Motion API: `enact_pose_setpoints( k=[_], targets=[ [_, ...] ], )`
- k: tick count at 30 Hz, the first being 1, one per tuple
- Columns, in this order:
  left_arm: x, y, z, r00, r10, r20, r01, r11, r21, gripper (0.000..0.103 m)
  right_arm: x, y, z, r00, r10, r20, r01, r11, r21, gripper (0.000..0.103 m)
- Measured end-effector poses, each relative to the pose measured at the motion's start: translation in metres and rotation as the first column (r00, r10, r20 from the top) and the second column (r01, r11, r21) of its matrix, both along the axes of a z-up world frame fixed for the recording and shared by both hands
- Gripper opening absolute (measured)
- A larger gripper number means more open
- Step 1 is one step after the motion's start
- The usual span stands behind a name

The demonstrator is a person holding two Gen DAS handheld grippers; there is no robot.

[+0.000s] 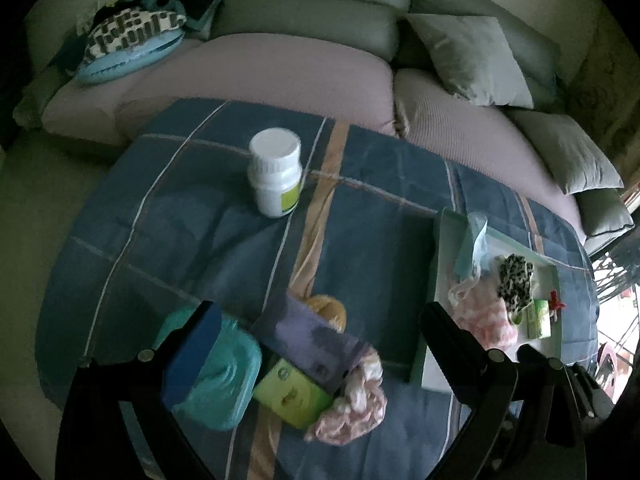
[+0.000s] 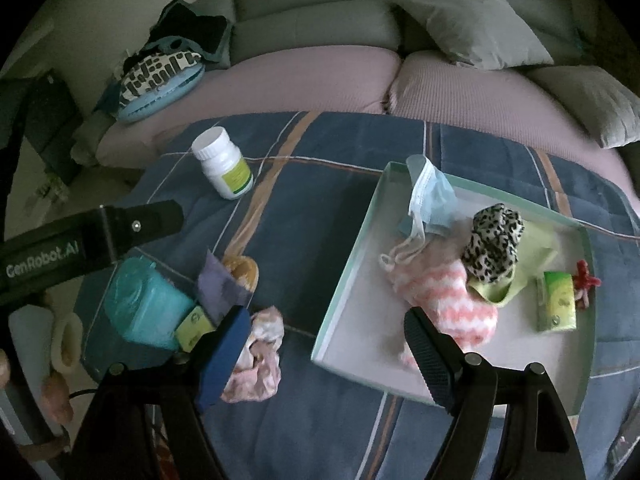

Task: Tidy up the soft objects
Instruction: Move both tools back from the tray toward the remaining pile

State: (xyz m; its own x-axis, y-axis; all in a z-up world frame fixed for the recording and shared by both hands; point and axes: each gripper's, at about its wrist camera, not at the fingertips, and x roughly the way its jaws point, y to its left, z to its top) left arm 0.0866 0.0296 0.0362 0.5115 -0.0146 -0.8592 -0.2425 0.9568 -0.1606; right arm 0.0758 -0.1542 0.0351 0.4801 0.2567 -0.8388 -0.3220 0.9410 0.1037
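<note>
A grey sofa (image 2: pixel 312 20) with mauve seat covers runs along the far side, and a blue plaid cloth (image 2: pixel 340 208) covers the table in front of it. On the cloth's right half sits a shallow pale-green tray (image 2: pixel 352 248) holding a pink-and-white chevron cloth (image 2: pixel 452 296), a leopard-print item (image 2: pixel 494 242), a lime-green cloth (image 2: pixel 540 248), a blue face mask (image 2: pixel 434 200), a green tissue pack (image 2: pixel 558 300) and a small red item (image 2: pixel 586 276) at the right rim. Left of the tray lies a loose cluster: a teal wipes pack (image 1: pixel 224 380), a purple cloth (image 1: pixel 308 340) over a yellow item (image 1: pixel 328 308), a second green packet (image 1: pixel 292 394) and a crumpled pink floral cloth (image 1: pixel 356 400). A white bottle (image 1: pixel 276 172) stands upright, well apart from both groups. The right gripper (image 2: pixel 328 348) hangs with its jaws spread wide and empty, between the floral cloth and the tray's near-left corner. The left gripper (image 1: pixel 320 344) hangs above the loose cluster, likewise spread wide and gripping nothing.
</note>
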Motion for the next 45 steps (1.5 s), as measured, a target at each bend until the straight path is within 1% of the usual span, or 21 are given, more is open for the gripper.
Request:
enact_pose_setpoints(
  k=[2,7,11,17,20,22,25,26,30,40,45],
  targets=[
    [-0.008,-0.001,0.002,1.000,0.002,0.005,-0.002,1.000,0.009,0.100,-0.006,-0.001,0.003,1.000,-0.002,-0.001,0.002,1.000,-0.002,0.082],
    [-0.027,-0.005,0.009,1.000,-0.001,0.028,0.002,1.000,-0.018,0.100,-0.019,-0.005,0.008,1.000,-0.005,-0.003,0.005,1.000,0.002,0.082],
    [-0.039,-0.011,0.014,0.999,0.001,0.042,0.000,1.000,-0.014,0.100,-0.029,-0.011,0.011,1.000,-0.012,-0.009,0.012,1.000,0.007,0.082],
    [-0.055,-0.016,0.011,1.000,0.000,0.029,0.002,0.999,-0.047,0.099,-0.041,-0.017,0.005,0.999,-0.010,-0.032,0.011,0.999,0.037,0.082],
    [-0.063,-0.018,0.005,1.000,0.011,0.009,-0.011,0.998,-0.060,0.099,-0.046,-0.017,-0.002,0.999,0.000,-0.053,0.002,0.999,0.046,0.082],
    [-0.067,-0.019,-0.002,1.000,0.017,-0.003,-0.017,0.997,-0.080,0.099,-0.048,-0.019,-0.007,0.997,0.006,-0.072,-0.001,0.998,0.069,0.082],
    [-0.071,-0.020,-0.014,0.999,0.031,-0.026,-0.034,0.992,-0.125,0.099,-0.050,-0.021,-0.013,0.997,0.003,-0.077,0.002,0.998,0.069,0.082],
    [-0.071,-0.020,-0.017,0.999,0.034,-0.033,-0.038,0.991,-0.130,0.099,-0.050,-0.021,-0.015,0.997,0.003,-0.079,0.003,0.998,0.068,0.082],
    [-0.074,-0.021,-0.033,0.997,0.042,-0.065,-0.049,0.991,-0.121,0.099,-0.048,-0.019,-0.025,0.995,0.012,-0.100,-0.004,0.997,0.078,0.082],
    [-0.073,-0.006,-0.066,0.987,0.108,-0.119,-0.126,0.979,-0.159,0.099,-0.044,0.003,-0.053,0.986,0.058,-0.153,-0.048,0.996,0.073,0.082],
    [-0.071,0.002,-0.078,0.981,0.131,-0.140,-0.153,0.974,-0.167,0.099,-0.041,0.013,-0.063,0.982,0.082,-0.167,-0.071,0.995,0.072,0.082]
  ],
)
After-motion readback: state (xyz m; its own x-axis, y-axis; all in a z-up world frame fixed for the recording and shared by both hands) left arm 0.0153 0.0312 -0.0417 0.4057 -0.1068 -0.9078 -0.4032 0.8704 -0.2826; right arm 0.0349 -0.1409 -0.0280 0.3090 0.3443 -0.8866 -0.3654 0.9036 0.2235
